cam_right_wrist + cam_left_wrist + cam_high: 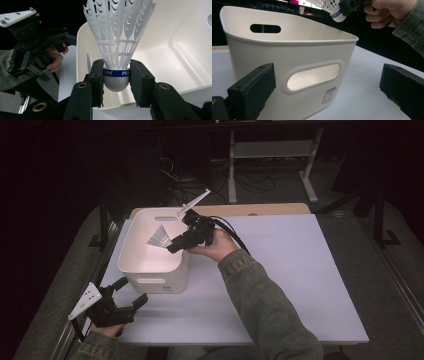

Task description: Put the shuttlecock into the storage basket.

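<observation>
- Right now the right gripper (116, 82) has its fingers (97, 75) clamped on the rounded cork base of the shuttlecock (117, 37), at the blue band.
- Judged by looks, it is very light; the cork is firm and best to pinch, while the white feather skirt seems thin and easily crushed.
- It hangs over the open white bin (150, 265) on the surface (300, 285).
- Beside the bin's near wall, the left gripper (131, 292) holds its fingers apart, empty.
</observation>
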